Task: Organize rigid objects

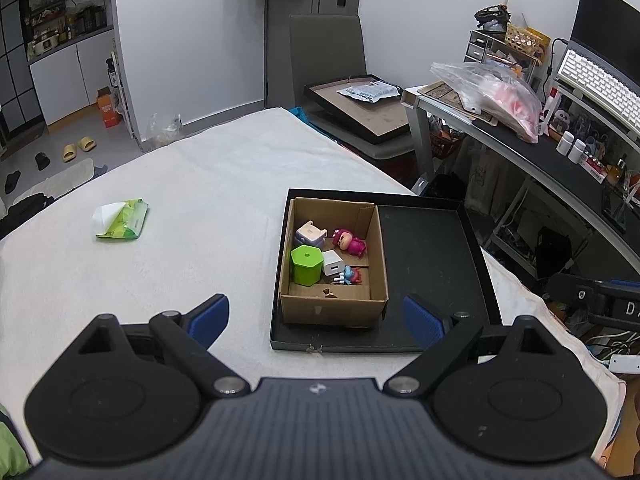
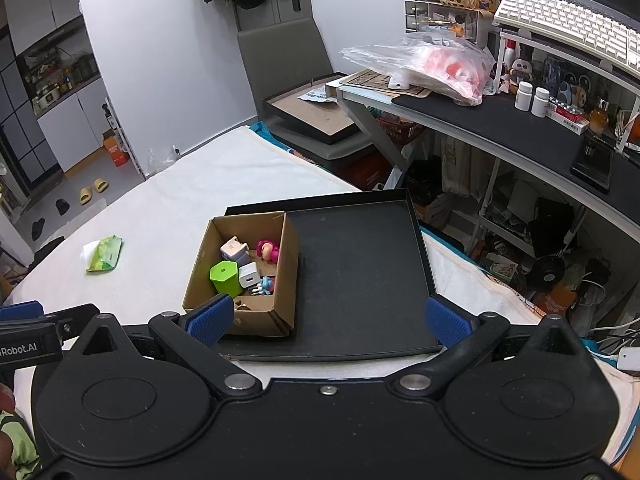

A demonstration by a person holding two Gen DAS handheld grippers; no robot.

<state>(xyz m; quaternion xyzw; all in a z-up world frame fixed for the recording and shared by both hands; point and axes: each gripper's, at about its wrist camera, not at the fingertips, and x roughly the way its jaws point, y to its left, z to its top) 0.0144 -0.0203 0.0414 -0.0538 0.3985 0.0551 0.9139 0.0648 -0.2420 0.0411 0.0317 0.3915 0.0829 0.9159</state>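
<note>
While both grippers are hovering short of the black tray (image 1: pixel 440 240), the small rigid things are all sitting inside the cardboard box (image 1: pixel 332 308), which is standing in the tray's left half; the tray's right half is lying bare. Inside the box, the green hexagonal container (image 1: pixel 306 266) is standing at the left wall, the white charger (image 1: pixel 333 267) is touching it on its right, the pale lilac piece (image 1: pixel 310 233) is lying behind it, the pink figure (image 1: pixel 350 242) is lying toward the box's far right, and the small blue figure (image 1: pixel 350 276) is lying just in front of the charger.

The left gripper (image 1: pixel 316 318) is holding its blue pads spread wide with nothing between them, and the right gripper (image 2: pixel 330 318) is doing the same.

This layout is fitting two stages: pieces gathered into the box, or pieces waiting to be laid out on the bare half. Either way, any grasp inside the box is calling for a descent from above with the fingers narrowed enough to clear the cardboard walls, closing on one piece alone, since the charger and the container are crowding each other. The green tissue pack (image 1: pixel 122 220) is lying well left of the tray.
</note>
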